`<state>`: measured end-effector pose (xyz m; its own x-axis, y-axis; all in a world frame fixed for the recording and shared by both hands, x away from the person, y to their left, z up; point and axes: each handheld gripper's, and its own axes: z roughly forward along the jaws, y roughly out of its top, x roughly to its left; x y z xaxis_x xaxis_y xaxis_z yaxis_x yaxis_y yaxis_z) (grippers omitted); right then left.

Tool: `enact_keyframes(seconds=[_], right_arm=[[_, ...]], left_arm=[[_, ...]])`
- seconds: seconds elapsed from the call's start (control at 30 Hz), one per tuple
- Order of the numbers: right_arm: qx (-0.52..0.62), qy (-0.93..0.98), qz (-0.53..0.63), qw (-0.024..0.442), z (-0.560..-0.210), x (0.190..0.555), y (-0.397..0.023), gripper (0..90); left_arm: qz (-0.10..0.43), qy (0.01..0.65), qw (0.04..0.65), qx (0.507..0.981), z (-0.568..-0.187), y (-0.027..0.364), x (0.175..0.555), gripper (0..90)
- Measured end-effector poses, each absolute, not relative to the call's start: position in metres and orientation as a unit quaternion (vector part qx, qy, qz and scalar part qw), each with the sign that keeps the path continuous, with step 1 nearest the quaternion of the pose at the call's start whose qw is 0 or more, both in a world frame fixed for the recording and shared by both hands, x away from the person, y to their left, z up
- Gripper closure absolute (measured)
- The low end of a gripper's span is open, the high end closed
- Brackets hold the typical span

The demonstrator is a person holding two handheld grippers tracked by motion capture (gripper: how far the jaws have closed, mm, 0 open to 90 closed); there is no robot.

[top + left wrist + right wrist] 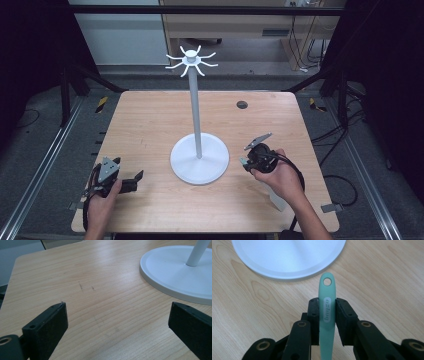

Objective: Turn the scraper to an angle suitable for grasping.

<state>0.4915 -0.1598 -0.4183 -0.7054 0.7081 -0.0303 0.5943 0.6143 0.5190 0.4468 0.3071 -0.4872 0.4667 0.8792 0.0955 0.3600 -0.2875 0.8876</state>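
A hook stand [199,150] is standing on the table [150,125], its round base sitting a little nearer the person than the table's middle and its pole rising to a ring of hooks [191,60] at the top. The left gripper [131,183] is lying on the table to the left of the base, near the front edge. The right gripper [245,161] is sitting just right of the base, with a utensil handle [327,307] standing between its jaws and pointing toward the base. A cable hole [242,104] is lying behind, toward the far right.

A pale wooden table [150,125] carries a white hook stand [199,159] on its round base.
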Motion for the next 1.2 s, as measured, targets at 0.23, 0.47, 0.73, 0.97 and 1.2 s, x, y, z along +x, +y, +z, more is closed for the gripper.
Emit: enact_keyframes(seconds=[0.23, 0.47, 0.73, 0.97, 1.2], right_arm=[[0.367, 0.879, 0.271, 0.139, -0.4, 0.491, -0.165, 74.5], [0.371, 0.865, 0.299, 0.158, -0.385, 0.495, -0.171, 74.5], [0.371, 0.854, 0.32, 0.174, -0.374, 0.498, -0.169, 74.5], [0.369, 0.845, 0.341, 0.185, -0.366, 0.501, -0.165, 74.5], [0.365, 0.84, 0.355, 0.188, -0.363, 0.504, -0.158, 74.5]], left_arm=[[0.305, 0.417, 0.427, 0.742, -0.487, 0.307, 0.446, 2.0], [0.304, 0.421, 0.429, 0.739, -0.487, 0.308, 0.446, 2.0], [0.305, 0.419, 0.427, 0.74, -0.487, 0.309, 0.446, 2.0], [0.304, 0.419, 0.429, 0.74, -0.487, 0.309, 0.446, 2.0], [0.305, 0.42, 0.429, 0.739, -0.487, 0.309, 0.446, 2.0]])
